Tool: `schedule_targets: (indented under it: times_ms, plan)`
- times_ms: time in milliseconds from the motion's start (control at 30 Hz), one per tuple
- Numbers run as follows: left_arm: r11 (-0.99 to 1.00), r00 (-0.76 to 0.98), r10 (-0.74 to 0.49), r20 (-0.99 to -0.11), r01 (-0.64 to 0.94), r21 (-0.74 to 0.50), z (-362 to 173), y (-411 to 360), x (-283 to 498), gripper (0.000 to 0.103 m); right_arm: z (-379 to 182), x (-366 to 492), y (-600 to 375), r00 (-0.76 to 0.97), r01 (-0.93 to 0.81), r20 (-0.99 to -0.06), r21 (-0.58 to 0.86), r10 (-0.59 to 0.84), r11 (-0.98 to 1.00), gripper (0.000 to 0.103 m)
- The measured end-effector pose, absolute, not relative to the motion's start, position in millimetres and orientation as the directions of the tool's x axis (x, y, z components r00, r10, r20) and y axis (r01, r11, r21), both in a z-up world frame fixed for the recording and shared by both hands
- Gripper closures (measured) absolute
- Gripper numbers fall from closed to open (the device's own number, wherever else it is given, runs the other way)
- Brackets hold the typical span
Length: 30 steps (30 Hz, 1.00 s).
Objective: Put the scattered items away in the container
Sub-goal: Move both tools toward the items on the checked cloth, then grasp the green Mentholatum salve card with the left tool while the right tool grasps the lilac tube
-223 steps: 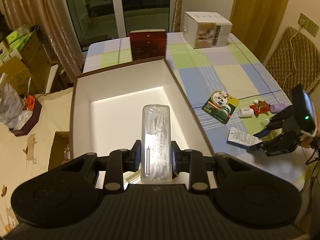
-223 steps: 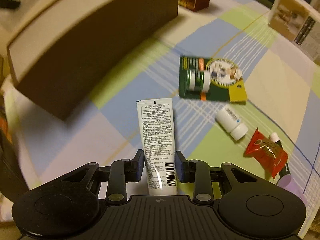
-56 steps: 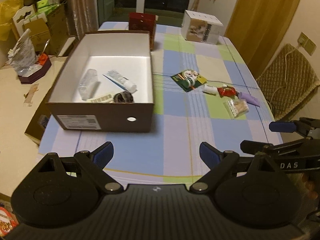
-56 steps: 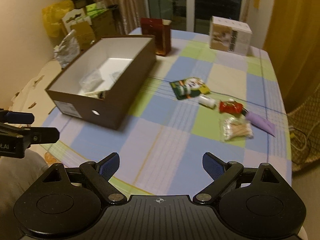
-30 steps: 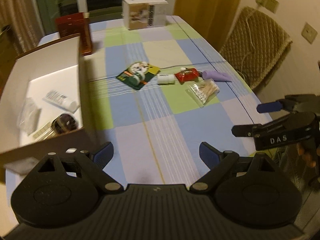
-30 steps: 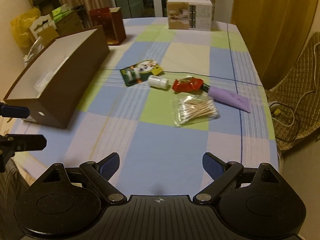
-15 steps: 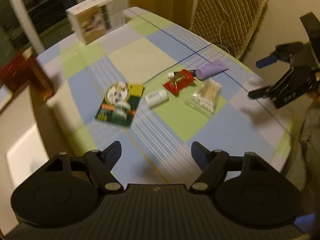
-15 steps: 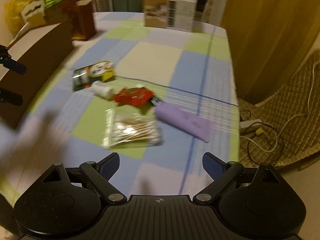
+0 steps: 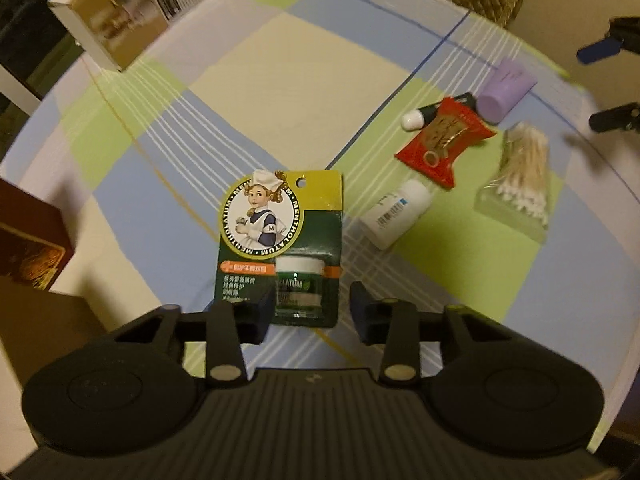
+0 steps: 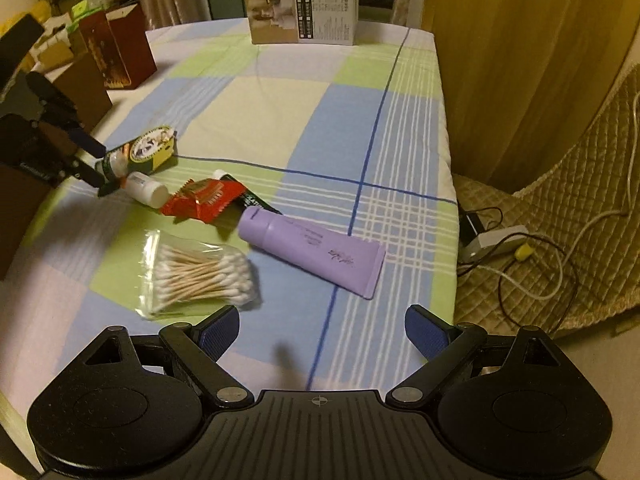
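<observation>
Two grippers are working over the checked tablecloth (image 10: 320, 120) and I am watching both feeds. I am holding the left gripper (image 9: 306, 312) low and tilted down at the Mentholatum blister card (image 9: 282, 248); its blue-padded fingers (image 9: 254, 316) are sitting partly apart, straddling the card's near end where the small green jar bulges under clear plastic, and I cannot tell whether either pad is touching it. I am keeping the right gripper (image 10: 322, 332) higher, near the table's near edge, fingers spread wide and gripping nothing, pointing along the cloth toward the far end.

Five loose items are lying in a cluster toward the table's right edge. The card is flat, glossy cardboard, green and yellow with a nurse picture. Just beside it a small white plastic bottle (image 9: 394, 214) is lying on its side. Next to that a crinkled red foil sachet (image 10: 202, 198) is overlapping a slim black tube with a white cap (image 9: 420, 116). A soft lilac squeeze tube (image 10: 312, 254) is lying flat just beyond, cap near the sachet. A clear bag of wooden cotton swabs (image 10: 198, 274) is lying nearest the right gripper.

At the far edge a printed carton (image 10: 302, 4) is standing; a dark red box (image 10: 120, 46) is standing near the left edge.
</observation>
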<state>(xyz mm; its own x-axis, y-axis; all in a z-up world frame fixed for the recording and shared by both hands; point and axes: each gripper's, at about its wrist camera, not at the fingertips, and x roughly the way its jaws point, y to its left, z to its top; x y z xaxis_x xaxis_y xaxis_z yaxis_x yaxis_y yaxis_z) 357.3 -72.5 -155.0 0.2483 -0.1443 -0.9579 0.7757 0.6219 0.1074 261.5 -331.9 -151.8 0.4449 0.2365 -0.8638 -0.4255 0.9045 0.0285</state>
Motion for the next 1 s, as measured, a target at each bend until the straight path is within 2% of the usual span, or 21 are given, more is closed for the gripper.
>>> schedule_targets:
  times_ms: [67,100,467,500,533,567,667,833,900,967,1000]
  plan:
    - [0.619,0.249,-0.137,-0.959,0.777,0.114,-161,-74,362,0.073,-154,266,-333,0.443,-0.446,-0.863,0.022,0.242,0.895,0.008]
    - [0.619,0.244,-0.142,-0.959,0.778,0.106,-163,-74,364,0.078,-155,269,-332,0.442,-0.463,-0.862,0.017,0.248,0.886,0.008]
    - [0.663,0.21,-0.173,-0.962,0.748,0.044,-152,-65,342,0.078,-175,297,-307,0.431,-0.69,-0.851,-0.096,0.301,0.718,0.009]
    - [0.671,0.213,-0.183,-0.96,0.741,0.037,-148,-63,339,0.078,-179,299,-303,0.422,-0.71,-0.855,-0.105,0.301,0.697,0.013]
    - [0.682,0.217,-0.195,-0.957,0.731,0.027,-142,-62,337,0.078,-183,302,-299,0.404,-0.734,-0.862,-0.106,0.306,0.67,0.023]
    - [0.693,0.222,-0.21,-0.952,0.721,0.016,-136,-60,335,0.078,-187,305,-294,0.39,-0.752,-0.872,-0.116,0.297,0.649,0.038]
    - [0.719,0.241,-0.237,-0.941,0.695,-0.003,-121,-56,327,0.078,-198,311,-286,0.382,-0.772,-0.88,-0.135,0.283,0.621,0.038]
    - [0.751,0.265,-0.269,-0.926,0.659,-0.03,-102,-47,318,0.078,-202,319,-280,0.348,-0.776,-0.878,-0.074,0.327,0.627,0.038]
    - [0.76,0.266,-0.284,-0.921,0.648,-0.048,-96,-43,314,0.078,-200,323,-277,0.318,-0.779,-0.888,-0.045,0.333,0.626,0.058]
    - [0.767,0.27,-0.294,-0.917,0.639,-0.058,-90,-39,309,0.078,-199,327,-273,0.281,-0.772,-0.902,-0.01,0.328,0.635,0.068]
    - [0.769,0.271,-0.298,-0.915,0.636,-0.061,-87,-37,305,0.078,-198,326,-271,0.276,-0.768,-0.907,-0.011,0.317,0.64,0.068]
